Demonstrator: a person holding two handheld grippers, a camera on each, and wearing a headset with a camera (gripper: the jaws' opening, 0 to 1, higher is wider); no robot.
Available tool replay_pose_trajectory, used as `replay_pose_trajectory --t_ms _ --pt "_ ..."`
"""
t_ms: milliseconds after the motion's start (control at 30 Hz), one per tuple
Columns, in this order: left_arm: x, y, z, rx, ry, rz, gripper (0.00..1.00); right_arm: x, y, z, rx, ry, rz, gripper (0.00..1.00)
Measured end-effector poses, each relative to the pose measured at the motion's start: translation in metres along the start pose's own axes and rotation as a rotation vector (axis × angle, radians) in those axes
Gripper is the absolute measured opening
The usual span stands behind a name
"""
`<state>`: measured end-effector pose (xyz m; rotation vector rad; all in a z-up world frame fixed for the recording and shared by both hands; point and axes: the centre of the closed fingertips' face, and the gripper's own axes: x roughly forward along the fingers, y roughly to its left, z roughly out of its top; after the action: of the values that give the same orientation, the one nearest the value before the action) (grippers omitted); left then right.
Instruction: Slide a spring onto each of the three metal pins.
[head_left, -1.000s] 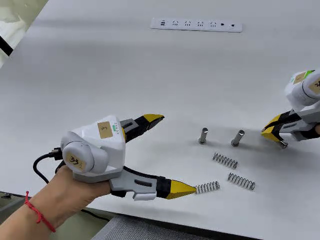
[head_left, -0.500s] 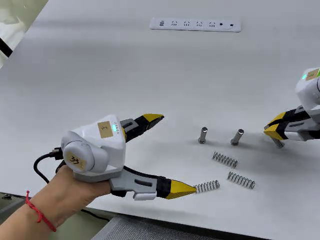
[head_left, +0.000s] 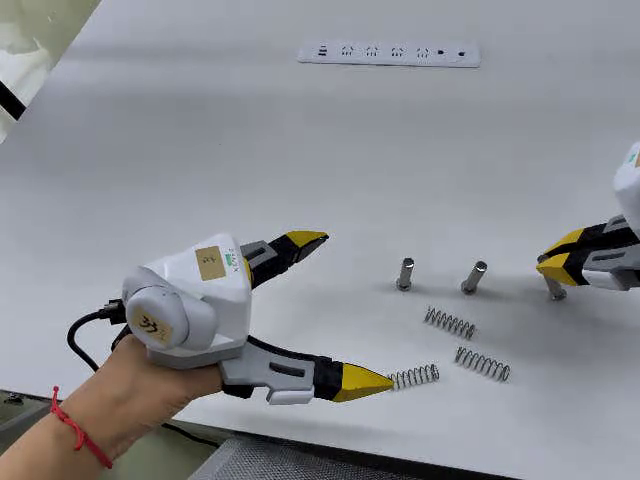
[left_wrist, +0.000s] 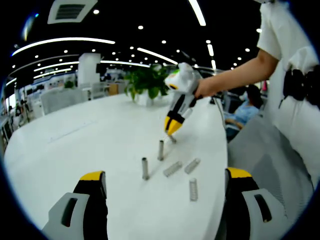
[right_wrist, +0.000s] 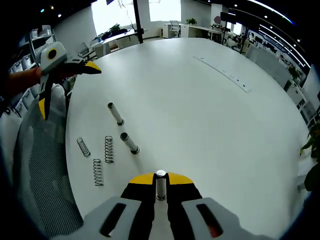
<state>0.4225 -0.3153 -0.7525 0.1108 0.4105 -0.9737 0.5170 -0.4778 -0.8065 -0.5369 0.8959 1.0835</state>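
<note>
The left gripper (head_left: 357, 308) is held wide open and empty, left of the two standing pins (head_left: 405, 272) (head_left: 475, 276). One spring (head_left: 414, 375) is laid well in front of those pins, and two more springs (head_left: 449, 321) (head_left: 482, 362) are laid nearer them. Right of the pins, the third pin (right_wrist: 160, 184) is clamped in the closed right gripper (head_left: 548, 266).

- I see my left gripper (head_left: 357, 308) white, its jaws black with yellow tips.
- Each pin (head_left: 405, 272) is silver, each spring (head_left: 449, 322) grey.
- Table (head_left: 200, 150) plain white.
- Wrist cord (head_left: 75, 428) red.
</note>
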Motion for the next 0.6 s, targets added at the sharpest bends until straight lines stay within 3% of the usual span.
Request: replay_pose_trajectory --t_ms 600 --pt "0.001 -0.002 0.002 0.003 0.003 -0.007 1.0 -0.015 0.001 -0.011 0.026 -0.035 -0.012 0.09"
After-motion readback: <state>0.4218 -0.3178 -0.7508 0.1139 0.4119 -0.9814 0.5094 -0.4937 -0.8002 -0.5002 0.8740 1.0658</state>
